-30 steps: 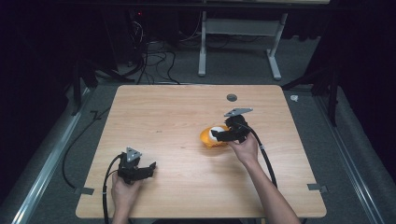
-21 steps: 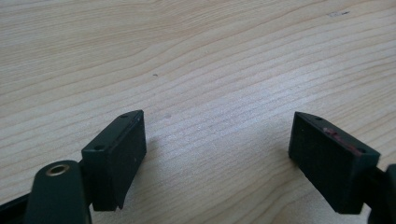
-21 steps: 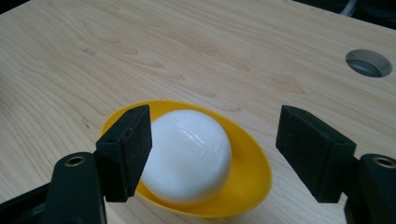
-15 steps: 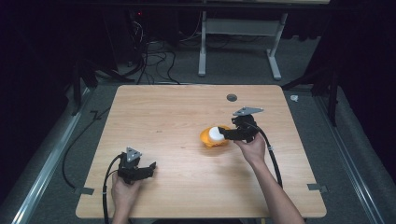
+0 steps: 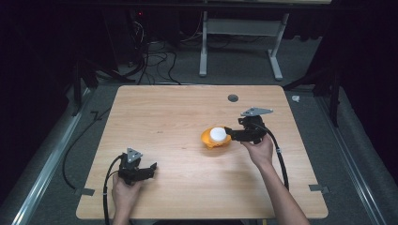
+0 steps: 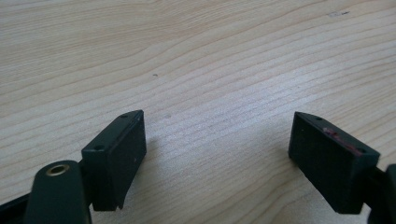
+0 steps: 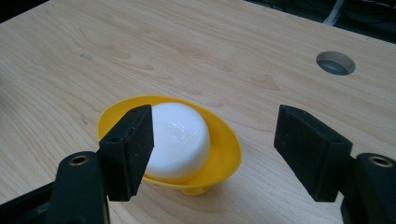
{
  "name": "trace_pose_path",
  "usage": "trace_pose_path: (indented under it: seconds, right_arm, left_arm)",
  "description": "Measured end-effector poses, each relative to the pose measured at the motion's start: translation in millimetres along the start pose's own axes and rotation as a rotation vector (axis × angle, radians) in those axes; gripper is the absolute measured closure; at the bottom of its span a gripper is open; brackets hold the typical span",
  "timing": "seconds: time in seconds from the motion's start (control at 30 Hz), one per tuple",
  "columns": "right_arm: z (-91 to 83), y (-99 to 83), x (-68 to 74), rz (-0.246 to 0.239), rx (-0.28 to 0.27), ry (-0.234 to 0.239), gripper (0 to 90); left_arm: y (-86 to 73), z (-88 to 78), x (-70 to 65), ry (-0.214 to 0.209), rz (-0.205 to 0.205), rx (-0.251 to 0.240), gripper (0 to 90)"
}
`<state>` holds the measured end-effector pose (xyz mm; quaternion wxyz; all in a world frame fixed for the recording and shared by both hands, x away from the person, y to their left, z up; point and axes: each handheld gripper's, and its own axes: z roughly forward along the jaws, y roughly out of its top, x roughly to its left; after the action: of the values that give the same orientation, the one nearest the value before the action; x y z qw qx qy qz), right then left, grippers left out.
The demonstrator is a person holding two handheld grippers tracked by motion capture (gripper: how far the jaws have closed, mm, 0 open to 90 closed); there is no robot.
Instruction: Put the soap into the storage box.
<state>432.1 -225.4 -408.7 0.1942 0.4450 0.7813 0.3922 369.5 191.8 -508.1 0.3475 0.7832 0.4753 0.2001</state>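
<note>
Both grippers are black: the left gripper [image 5: 151, 167] and right gripper [image 5: 227, 131] each carry a grey three-cornered plate on top and trail a black cable. Brass-ringed screw holes mark the jaw mounts. The forearms are bare, with no sleeves.

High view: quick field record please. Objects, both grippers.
table: light wood, round hole near far edge
bowl: yellow, upright, right of centre
contents: white round block
right gripper: at bowl's right rim; jaws just been closing, apart, nothing between them
left gripper: near left corner, open, empty
</note>
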Motion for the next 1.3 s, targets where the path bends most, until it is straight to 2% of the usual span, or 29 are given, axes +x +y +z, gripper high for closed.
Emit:
trace_pose_path:
  seconds: [0.3,0.37,1.3]
  right_arm:
    - [-9.7,-2.8,-0.6,-0.009,-0.007,-0.005,29.5]
    - [-12.4,-3.8,0.1,-0.01,-0.023,-0.009,30.7]
    - [-42.7,-29.8,-17.5,0.05,-0.053,-0.054,30.8]
  left_arm:
    - [0.0,-0.1,0.1,-0.001,0.0,0.001,19.7]
    - [0.1,-0.1,0.1,-0.001,0.0,0.001,19.7]
    - [0.1,-0.1,0.1,0.0,0.0,0.001,19.7]
